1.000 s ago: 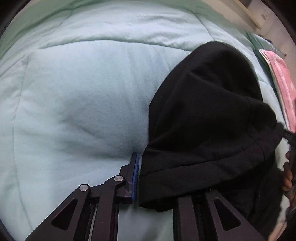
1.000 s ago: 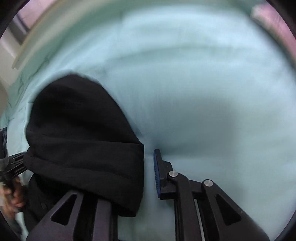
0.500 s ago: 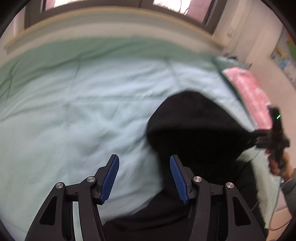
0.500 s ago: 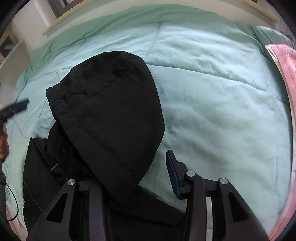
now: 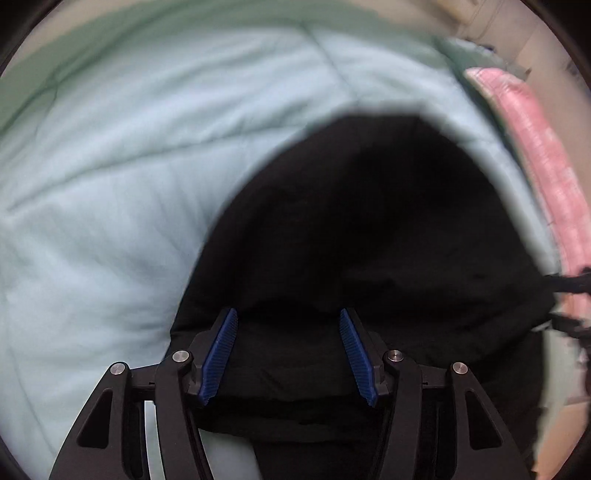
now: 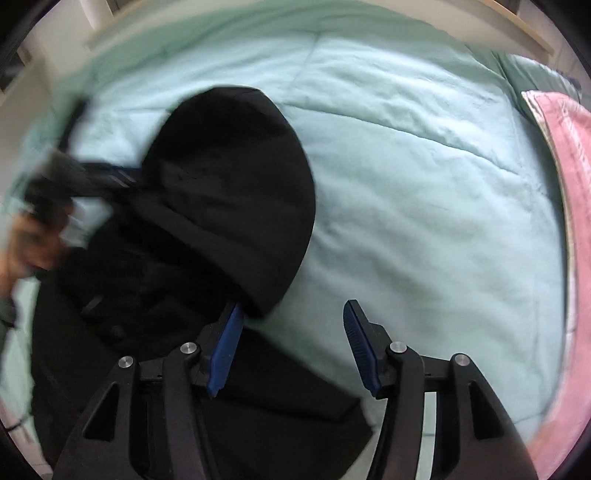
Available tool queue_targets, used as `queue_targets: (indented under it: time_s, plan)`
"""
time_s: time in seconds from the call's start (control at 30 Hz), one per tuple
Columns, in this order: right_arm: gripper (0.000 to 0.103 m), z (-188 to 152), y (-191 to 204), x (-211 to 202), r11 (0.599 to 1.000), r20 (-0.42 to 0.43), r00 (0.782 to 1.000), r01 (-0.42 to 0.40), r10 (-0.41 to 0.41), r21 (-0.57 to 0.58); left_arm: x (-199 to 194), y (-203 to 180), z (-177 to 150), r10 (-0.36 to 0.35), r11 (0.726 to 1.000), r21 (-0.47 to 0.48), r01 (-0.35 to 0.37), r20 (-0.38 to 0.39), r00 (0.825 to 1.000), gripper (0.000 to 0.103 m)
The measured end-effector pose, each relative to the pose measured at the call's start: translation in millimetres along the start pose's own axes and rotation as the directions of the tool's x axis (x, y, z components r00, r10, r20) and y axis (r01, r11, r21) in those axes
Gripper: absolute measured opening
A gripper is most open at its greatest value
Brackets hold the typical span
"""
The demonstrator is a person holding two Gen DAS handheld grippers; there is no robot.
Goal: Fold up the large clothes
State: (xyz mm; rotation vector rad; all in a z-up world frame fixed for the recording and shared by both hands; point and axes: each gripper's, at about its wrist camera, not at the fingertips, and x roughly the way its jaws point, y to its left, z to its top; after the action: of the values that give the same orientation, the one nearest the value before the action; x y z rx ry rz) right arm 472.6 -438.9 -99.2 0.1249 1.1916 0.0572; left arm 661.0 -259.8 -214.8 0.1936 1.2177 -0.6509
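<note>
A black hooded garment (image 6: 229, 177) lies on the pale mint quilt (image 6: 424, 166), hood spread flat and pointing away, its body bunched toward the near edge. My right gripper (image 6: 293, 343) hovers above the hood's near right corner. Its jaws are opening and the blue pads (image 6: 360, 347) press on nothing. My left gripper (image 5: 288, 350) stands open over the black garment (image 5: 369, 229), the cloth lying below its pads, not pinched. The right wrist view shows the left gripper (image 6: 74, 177) as a blur by the hood's left side, held by a hand (image 6: 33, 243).
A folded pink blanket (image 6: 569, 177) lies along the quilt's right side, also seen as the pink blanket (image 5: 535, 155) in the left wrist view. Bare quilt (image 5: 110, 184) spreads left of and beyond the garment. A pale bed frame edge (image 6: 517, 22) runs along the far side.
Both grippers were shut on the hood's rim a second ago and have let go. The right one has risen and opened wider. The left one swung out, then back over the garment.
</note>
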Motion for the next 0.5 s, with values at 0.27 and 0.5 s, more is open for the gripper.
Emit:
queue_targets:
  time_s: [0.27,0.5]
  plan:
    - [0.059,45.7,41.4,-6.1,0.993,0.127,0.989,-0.090,0.080,0.079,-17.8,-2.5,-9.0,0.026,0.999,-0.025,-0.025,0.059,0.998,0.060]
    - [0.053,16.8,10.3,113.7,0.959,-0.060,0.988,-0.122,0.142,0.257,-11.5,23.9,-34.7,-0.071,0.994,-0.078,0.076,0.069,0.995,0.060]
